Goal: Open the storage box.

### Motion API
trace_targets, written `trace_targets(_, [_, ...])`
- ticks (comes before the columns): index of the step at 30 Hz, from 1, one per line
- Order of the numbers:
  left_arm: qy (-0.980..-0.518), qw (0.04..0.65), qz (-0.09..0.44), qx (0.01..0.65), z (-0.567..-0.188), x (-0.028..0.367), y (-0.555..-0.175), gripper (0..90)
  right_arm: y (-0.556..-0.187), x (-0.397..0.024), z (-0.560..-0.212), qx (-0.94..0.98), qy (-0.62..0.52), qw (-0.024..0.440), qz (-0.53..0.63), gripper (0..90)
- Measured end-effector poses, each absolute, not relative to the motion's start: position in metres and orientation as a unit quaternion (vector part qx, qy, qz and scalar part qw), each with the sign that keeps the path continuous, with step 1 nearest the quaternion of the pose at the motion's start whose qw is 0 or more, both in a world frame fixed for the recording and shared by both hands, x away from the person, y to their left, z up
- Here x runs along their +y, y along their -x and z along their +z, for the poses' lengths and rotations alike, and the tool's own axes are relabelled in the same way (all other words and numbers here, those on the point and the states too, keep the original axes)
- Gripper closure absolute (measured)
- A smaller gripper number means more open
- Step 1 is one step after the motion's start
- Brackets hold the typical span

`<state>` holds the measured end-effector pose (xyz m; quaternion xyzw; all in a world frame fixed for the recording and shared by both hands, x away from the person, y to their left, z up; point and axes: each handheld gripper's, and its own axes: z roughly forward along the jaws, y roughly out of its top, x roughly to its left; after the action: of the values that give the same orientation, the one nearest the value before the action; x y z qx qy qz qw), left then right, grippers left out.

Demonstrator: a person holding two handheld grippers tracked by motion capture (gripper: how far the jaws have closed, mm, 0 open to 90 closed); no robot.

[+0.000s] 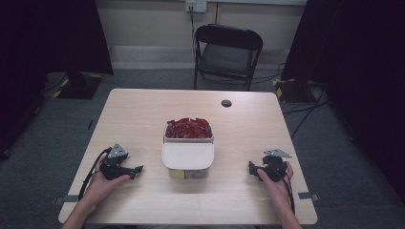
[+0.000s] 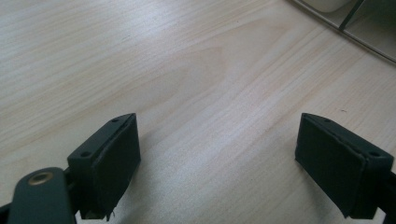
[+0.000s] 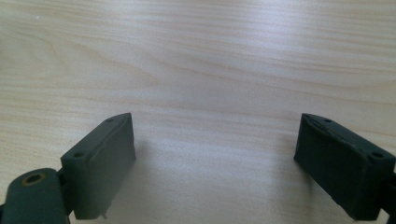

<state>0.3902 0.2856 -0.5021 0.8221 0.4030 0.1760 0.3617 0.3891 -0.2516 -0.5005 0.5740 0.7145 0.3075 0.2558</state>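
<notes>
High view: both jaws spread wide, container untouched between them

High view, left to right. Left gripper [image 1: 135, 170] resting low on the table [image 1: 143, 109], held in the left hand [image 1: 102, 183], jaws fully spread and gripping nothing, aimed rightward at the container. Container [image 1: 187, 155] at mid-table, well apart from both grippers: far compartment heaped with red packets [image 1: 188, 128], near compartment partly covered by a white lid [image 1: 187, 156], with yellowish and grey contents just visible below its front edge. Long axis running away from the person, toward the chair [image 1: 228, 52]; red end pointing far, lidded end pointing near. Right gripper [image 1: 251, 168] low on the table in the right hand [image 1: 279, 183], jaws likewise wide and empty, aimed leftward at the container. Left gripper view and right gripper view: bare wood grain between the pads [image 2: 116, 163] [image 3: 105, 161].

Likely step: approach to the container. Best done by closing in from both sides together, keeping jaws level with the walls, steadying one side before working the lid, avoiding any shove along the long axis.
</notes>
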Motion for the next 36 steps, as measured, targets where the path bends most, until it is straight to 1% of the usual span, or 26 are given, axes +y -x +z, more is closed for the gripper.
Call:
trace_targets(15, [-0.823, 0.361, 0.176, 0.403, -0.502, 0.286, -0.39, 13.5, -0.39, -0.251, -0.5, 0.711, -0.58, 0.256, 0.304, 11.9])
trace_targets(23, [-0.823, 0.36, 0.176, 0.403, -0.502, 0.286, -0.39, 13.5, -0.39, -0.247, -0.498, 0.72, -0.573, 0.244, 0.305, 14.3])
trace_targets(30, [-0.822, 0.361, 0.176, 0.404, -0.502, 0.286, -0.39, 13.5, -0.388, -0.244, -0.493, 0.727, -0.571, 0.22, 0.312, 15.4])
trace_targets(36, [-0.823, 0.36, 0.176, 0.403, -0.502, 0.286, -0.39, 13.5, -0.382, -0.238, -0.484, 0.729, -0.559, 0.22, 0.329, 15.4])
